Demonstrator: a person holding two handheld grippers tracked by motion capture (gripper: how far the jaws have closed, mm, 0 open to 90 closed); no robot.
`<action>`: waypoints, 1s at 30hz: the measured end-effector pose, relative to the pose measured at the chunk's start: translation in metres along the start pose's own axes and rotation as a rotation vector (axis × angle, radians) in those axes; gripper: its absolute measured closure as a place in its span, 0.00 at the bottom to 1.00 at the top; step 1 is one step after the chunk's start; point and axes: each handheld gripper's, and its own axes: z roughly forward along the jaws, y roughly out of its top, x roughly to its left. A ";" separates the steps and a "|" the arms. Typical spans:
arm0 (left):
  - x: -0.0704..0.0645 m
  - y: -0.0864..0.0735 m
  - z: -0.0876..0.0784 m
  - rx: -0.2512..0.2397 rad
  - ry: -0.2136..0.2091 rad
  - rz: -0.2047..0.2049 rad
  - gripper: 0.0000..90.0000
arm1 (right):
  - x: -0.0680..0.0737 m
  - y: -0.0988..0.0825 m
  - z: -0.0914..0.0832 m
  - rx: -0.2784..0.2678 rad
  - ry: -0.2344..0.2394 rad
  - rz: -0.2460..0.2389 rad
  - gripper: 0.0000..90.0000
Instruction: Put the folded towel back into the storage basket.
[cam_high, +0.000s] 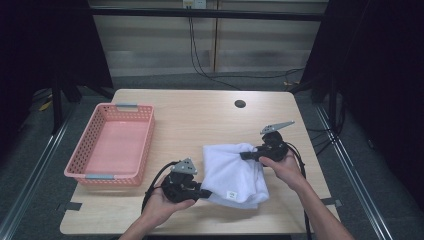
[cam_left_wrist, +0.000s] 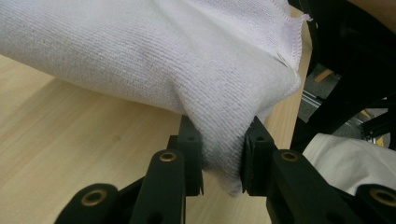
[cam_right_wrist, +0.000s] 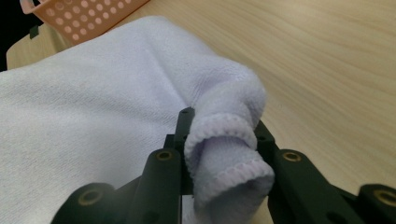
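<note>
Dark curtains and a pale back wall frame a light wooden desk (cam_high: 200, 125) with a small round hole near its far edge. A pink plastic basket (cam_high: 82, 155) sits on the desk's left side, well apart from the work. Near the front, right of centre, a white towel (cam_high: 230, 172) is held between two hand-held tools, bunched and sagging, with a small label at its near edge. The left tool (cam_high: 206, 192), gripped by the person's left hand (cam_high: 162, 205), pinches the towel's near-left corner; in the left gripper view the cloth (cam_left_wrist: 187, 70) is squeezed between the black jaws and the towel hangs above the wood. The right tool (cam_high: 246, 155), in the right hand (cam_high: 285, 167), clamps the far-right corner, where a hemmed fold (cam_right_wrist: 224, 158) bulges out between its jaws.
</note>
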 end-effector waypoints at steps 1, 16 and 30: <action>0.001 0.001 -0.001 -0.002 -0.004 -0.004 0.82 | 0.000 0.003 -0.001 -0.001 -0.002 -0.003 0.80; 0.016 0.009 -0.028 -0.058 0.040 -0.010 0.82 | 0.003 0.040 -0.002 -0.040 0.013 -0.032 0.80; 0.031 0.013 -0.058 -0.095 0.093 -0.024 0.82 | 0.010 0.078 0.010 -0.061 0.039 -0.067 0.81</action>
